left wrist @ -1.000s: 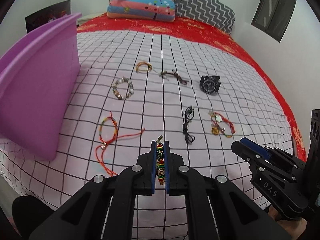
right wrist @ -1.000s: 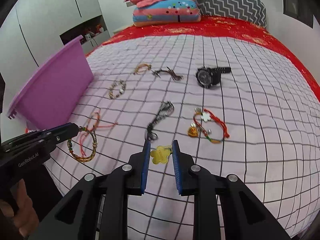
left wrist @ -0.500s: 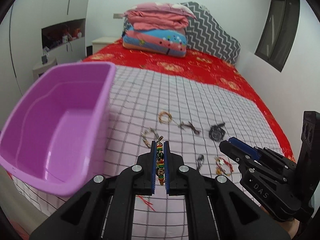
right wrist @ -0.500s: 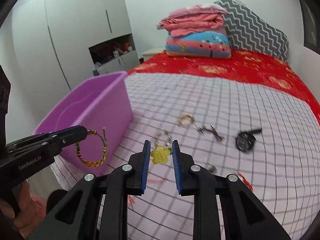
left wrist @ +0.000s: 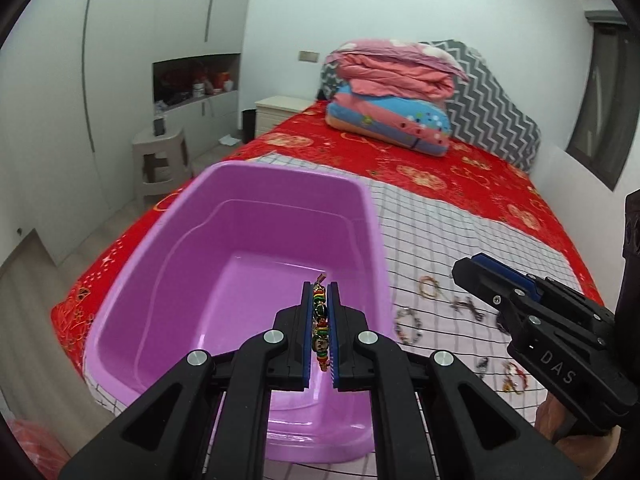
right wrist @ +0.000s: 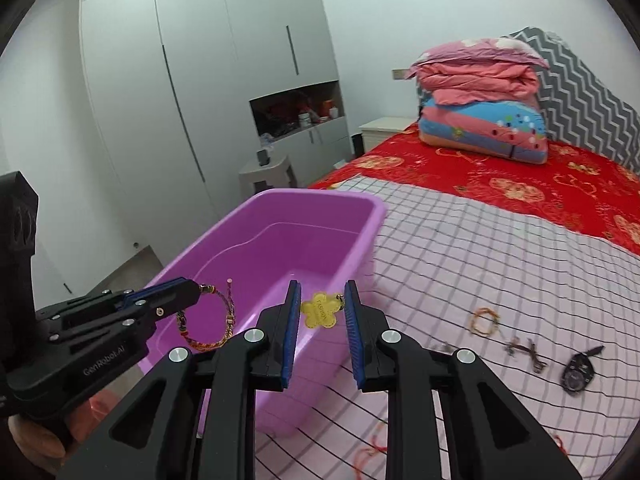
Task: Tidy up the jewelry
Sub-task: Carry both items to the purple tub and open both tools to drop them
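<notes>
On the bed (left wrist: 460,240), a purple tub (left wrist: 224,280) sits at the edge of the checked sheet, with loose bracelets and a watch (right wrist: 576,374) lying to its right. Above the tub, the left gripper (left wrist: 320,332) has its jaws clenched on a beaded bracelet (left wrist: 320,328). The right gripper (right wrist: 320,320) grasps a yellow flower charm (right wrist: 319,310).

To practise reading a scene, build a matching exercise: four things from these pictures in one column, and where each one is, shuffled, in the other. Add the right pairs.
Things:
1. beaded bracelet
2. yellow charm
3. watch
4. tub

Places:
A. lying on the checked sheet
B. in the right tool
C. standing at the bed's edge
D. in the left tool

Pairs: 1-D, 2-B, 3-A, 4-C
</notes>
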Motion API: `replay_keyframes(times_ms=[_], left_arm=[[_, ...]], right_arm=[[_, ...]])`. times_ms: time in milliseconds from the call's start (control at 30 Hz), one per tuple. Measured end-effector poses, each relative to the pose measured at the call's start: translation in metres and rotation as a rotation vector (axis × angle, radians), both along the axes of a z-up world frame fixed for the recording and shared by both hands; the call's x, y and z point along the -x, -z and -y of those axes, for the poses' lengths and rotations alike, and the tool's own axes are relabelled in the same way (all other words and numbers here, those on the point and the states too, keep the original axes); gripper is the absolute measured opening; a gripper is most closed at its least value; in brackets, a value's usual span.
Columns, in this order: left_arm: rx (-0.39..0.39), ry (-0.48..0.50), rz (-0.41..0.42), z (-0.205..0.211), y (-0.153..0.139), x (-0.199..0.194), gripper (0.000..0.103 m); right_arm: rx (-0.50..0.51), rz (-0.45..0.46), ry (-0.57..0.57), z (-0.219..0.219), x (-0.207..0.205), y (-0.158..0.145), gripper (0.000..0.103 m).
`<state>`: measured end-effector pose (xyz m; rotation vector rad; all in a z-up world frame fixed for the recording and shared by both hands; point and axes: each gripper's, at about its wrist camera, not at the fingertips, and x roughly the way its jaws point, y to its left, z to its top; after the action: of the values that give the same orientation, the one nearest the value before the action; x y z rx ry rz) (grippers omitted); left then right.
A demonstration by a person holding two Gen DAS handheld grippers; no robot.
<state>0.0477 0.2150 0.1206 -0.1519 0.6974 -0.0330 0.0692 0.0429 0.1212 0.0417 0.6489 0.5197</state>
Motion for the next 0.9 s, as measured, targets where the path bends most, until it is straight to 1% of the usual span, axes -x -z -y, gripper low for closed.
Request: replay_keyframes(times_ms=[133,367,467,567,700,833,867,900], left_arm=[[0.006,-0.059,-0.040,-0.028,0.016,-0.010,0.007],[0.008,-0.116,-0.106,-0.053,0.048,-0.026,0.007],[0.015,-0.141,-0.137,-0.061,0.061,-0.032,0.007],[0.017,-0.160,-0.158,-0.067,0.069,-0.037,0.007],[0.018,-0.179,-0.187,-0.070,0.076,-0.042,0.007],[0.012,-0.187,-0.201,-0.071,0.079,-0.044,0.008],[0.007,-0.196,-0.204,-0.072,0.079,-0.044,0.009],[0.001,-0.205,-0.206,-0.072,0.079,-0.044,0.016]], right_arm=[[0.025,-0.029,-0.054,-0.040,-0.015,0.011,0.021],[0.070,-0.105,-0.108,-0.082,-0.042,0.036,0.022],[0.095,-0.138,-0.113,-0.091,-0.052,0.049,0.022],[0.112,-0.152,-0.112,-0.092,-0.058,0.056,0.022],[0.124,-0.169,-0.110,-0.096,-0.060,0.061,0.022],[0.141,-0.166,-0.103,-0.098,-0.059,0.061,0.022],[0.147,-0.163,-0.102,-0.098,-0.059,0.061,0.024],[0.152,-0.160,-0.098,-0.097,-0.057,0.060,0.031]])
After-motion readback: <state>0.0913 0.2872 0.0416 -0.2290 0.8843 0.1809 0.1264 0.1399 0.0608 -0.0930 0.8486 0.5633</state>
